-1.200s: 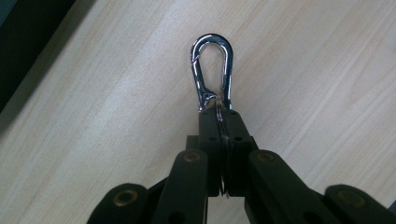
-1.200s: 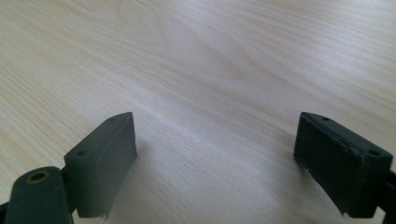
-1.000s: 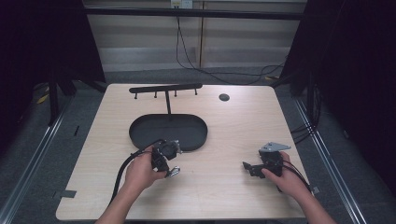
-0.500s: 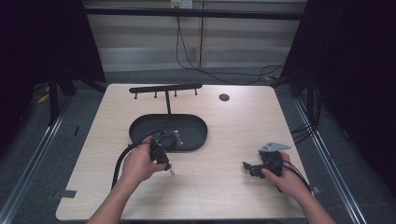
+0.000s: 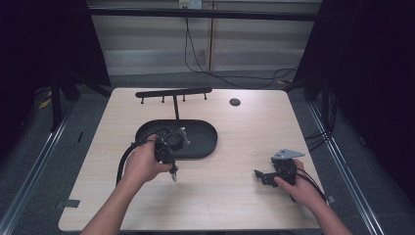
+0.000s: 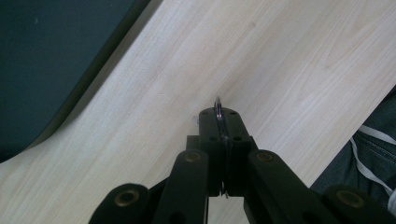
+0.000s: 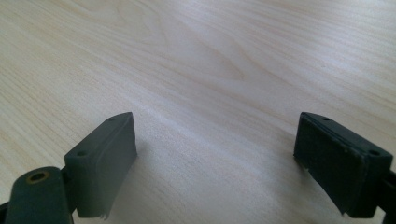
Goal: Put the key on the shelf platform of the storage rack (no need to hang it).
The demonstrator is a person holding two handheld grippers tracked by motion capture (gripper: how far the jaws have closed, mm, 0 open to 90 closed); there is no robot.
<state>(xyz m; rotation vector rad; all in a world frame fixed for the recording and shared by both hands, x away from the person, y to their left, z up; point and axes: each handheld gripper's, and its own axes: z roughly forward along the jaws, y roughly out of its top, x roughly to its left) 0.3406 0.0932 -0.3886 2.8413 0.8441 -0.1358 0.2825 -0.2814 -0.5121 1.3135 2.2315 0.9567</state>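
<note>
Left gripper (image 5: pixel 172 155): lower left of centre in the high view, at the near rim of the dark oval tray (image 5: pixel 205 144); jaws together, clamped on a thin metal ring (image 6: pixel 218 114).
Ring: edge-on between the pads in the left gripper view, its upper arc just clear of the tips; something small hung under the gripper (image 5: pixel 173 177) above the table (image 5: pixel 225 196), too small to identify.
Right gripper (image 5: pixel 262 175): lower right of the frame, low over bare wood; jaws wide apart, holding nothing.
Rack (image 5: pixel 173 93): black bar with pegs, upper centre, behind the tray.
Handling, my guess: ring light, stiff, slick; likely to twist or slip; best pinched flat across the wire.
</note>
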